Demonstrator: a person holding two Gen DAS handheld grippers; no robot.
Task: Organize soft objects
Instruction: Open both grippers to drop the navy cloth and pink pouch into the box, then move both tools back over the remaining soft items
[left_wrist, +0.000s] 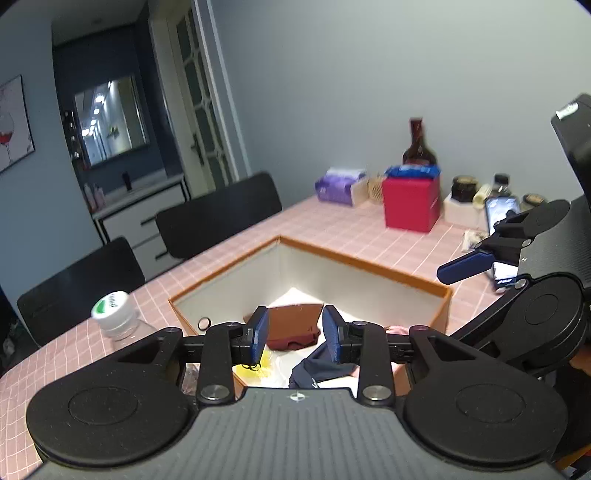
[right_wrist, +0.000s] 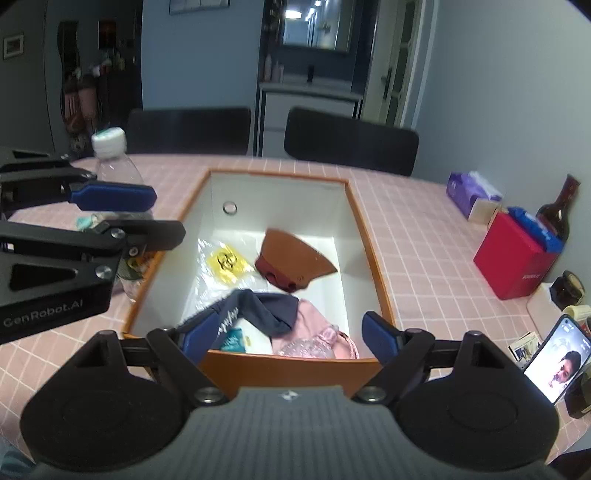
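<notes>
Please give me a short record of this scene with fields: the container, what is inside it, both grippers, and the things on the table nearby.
container: open box, orange rim, white inside
contents: brown item, navy cloth, pink cloth, plastic bag with yellow label
left gripper: open, empty, above box
right gripper: open, empty, at box's near edge
table: pink grid cover
nearby: bottle, red box, tissues, phone
</notes>
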